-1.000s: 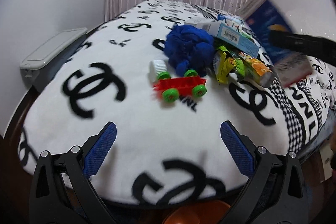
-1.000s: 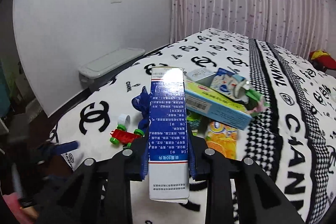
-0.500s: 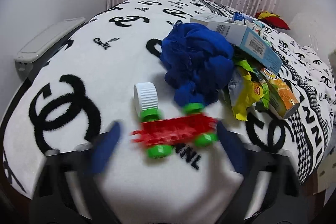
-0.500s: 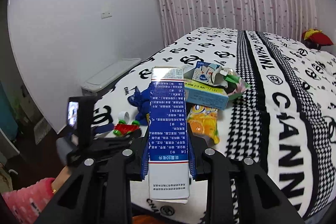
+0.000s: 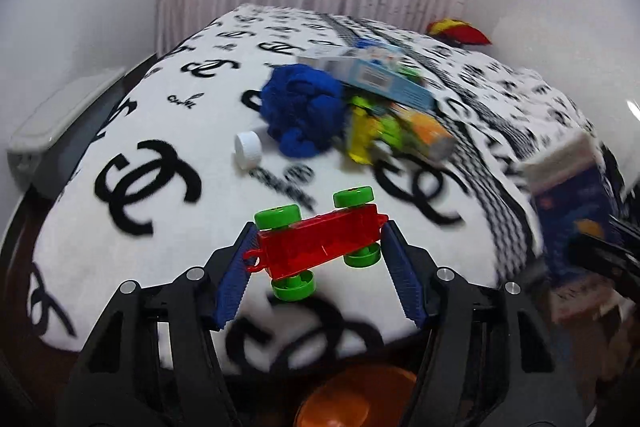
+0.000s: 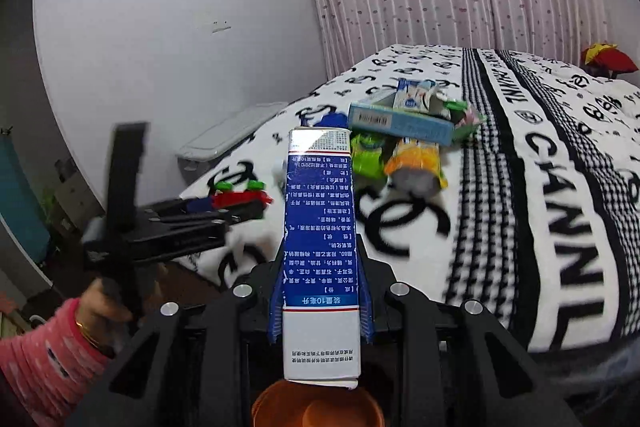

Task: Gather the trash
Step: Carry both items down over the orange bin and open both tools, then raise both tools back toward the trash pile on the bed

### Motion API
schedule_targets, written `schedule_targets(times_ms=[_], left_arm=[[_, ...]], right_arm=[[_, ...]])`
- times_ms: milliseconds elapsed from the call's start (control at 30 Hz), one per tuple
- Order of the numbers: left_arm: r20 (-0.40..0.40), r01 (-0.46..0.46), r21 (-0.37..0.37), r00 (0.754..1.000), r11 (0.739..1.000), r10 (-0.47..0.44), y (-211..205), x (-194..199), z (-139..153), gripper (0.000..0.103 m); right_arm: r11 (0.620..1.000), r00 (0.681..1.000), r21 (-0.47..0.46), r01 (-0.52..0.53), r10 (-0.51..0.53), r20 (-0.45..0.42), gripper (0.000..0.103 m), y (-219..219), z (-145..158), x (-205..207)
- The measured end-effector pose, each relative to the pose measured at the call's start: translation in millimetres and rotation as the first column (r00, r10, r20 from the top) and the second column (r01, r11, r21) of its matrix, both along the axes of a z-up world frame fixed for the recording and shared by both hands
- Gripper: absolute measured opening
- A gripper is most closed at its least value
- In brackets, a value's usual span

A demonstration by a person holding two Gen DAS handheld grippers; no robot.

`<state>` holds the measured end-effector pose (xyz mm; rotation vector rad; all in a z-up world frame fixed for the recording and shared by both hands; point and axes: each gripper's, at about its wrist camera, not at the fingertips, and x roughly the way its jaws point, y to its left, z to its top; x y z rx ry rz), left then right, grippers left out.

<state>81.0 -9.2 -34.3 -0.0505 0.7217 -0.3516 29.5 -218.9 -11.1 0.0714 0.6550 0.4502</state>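
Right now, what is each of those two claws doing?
Left gripper: fingers closing around the red toy car.
Right gripper: shut on the blue and white box.

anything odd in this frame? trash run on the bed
Yes: the left hand-held gripper is closing around a red toy car with green wheels, which looks like a toy, not trash. The wrappers and the light blue box remain piled on the bedspread. The right hand-held gripper holds a blue-and-white carton.
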Motion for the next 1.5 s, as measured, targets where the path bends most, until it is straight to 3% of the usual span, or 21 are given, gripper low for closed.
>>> schedule_targets(times_ms=[133,267,367,500,700,867,1000,1033,1067,1133,1267,1500], left_arm=[[-0.014,0.089,0.042,0.996,0.995,-0.088,-5,-48,-8,0.061],[-0.135,0.177,0.071,0.977,0.982,-0.166,-14,-78,-45,0.061],[-0.296,0.248,0.071,0.930,0.966,-0.217,-26,-92,-94,0.061],[-0.443,0.295,0.086,0.867,0.952,-0.228,-42,-101,-148,0.061],[-0.602,0.316,0.086,0.772,0.945,-0.203,-58,-98,-211,0.061],[-0.684,0.304,0.117,0.715,0.945,-0.146,-61,-93,-248,0.061],[-0.709,0.288,0.141,0.697,0.947,-0.106,-59,-89,-262,0.061],[-0.710,0.286,0.146,0.697,0.947,-0.101,-59,-90,-262,0.063],[-0.713,0.284,0.154,0.695,0.947,-0.092,-59,-90,-264,0.063],[-0.720,0.278,0.179,0.690,0.944,-0.067,-63,-89,-271,0.069],[-0.734,0.267,0.215,0.679,0.939,-0.025,-60,-86,-278,0.080],[-0.752,0.239,0.246,0.659,0.939,0.030,-60,-83,-277,0.081]], right_arm=[[0.999,0.999,-0.024,0.024,-0.025,-0.036,0.029,-3,-20,-30],[0.997,0.989,-0.056,0.061,-0.068,-0.134,0.029,-10,-59,-53],[0.995,0.968,-0.075,0.071,-0.087,-0.235,0.029,-13,-96,-60],[0.993,0.907,-0.076,0.089,-0.113,-0.406,0.029,-18,-156,-63],[0.992,0.801,-0.065,0.104,-0.122,-0.586,0.029,-18,-226,-66],[0.989,0.756,-0.087,0.118,-0.146,-0.638,0.029,-8,-255,-58],[0.984,0.715,-0.082,0.158,-0.171,-0.678,0.032,-2,-279,-52],[0.983,0.709,-0.071,0.167,-0.169,-0.685,0.039,0,-282,-49],[0.983,0.707,-0.062,0.171,-0.166,-0.687,0.048,1,-285,-49],[0.983,0.710,-0.067,0.173,-0.172,-0.683,0.050,3,-285,-49],[0.978,0.715,-0.050,0.204,-0.184,-0.674,0.064,-1,-282,-46],[0.972,0.720,-0.018,0.236,-0.188,-0.668,0.073,-13,-278,-49]])
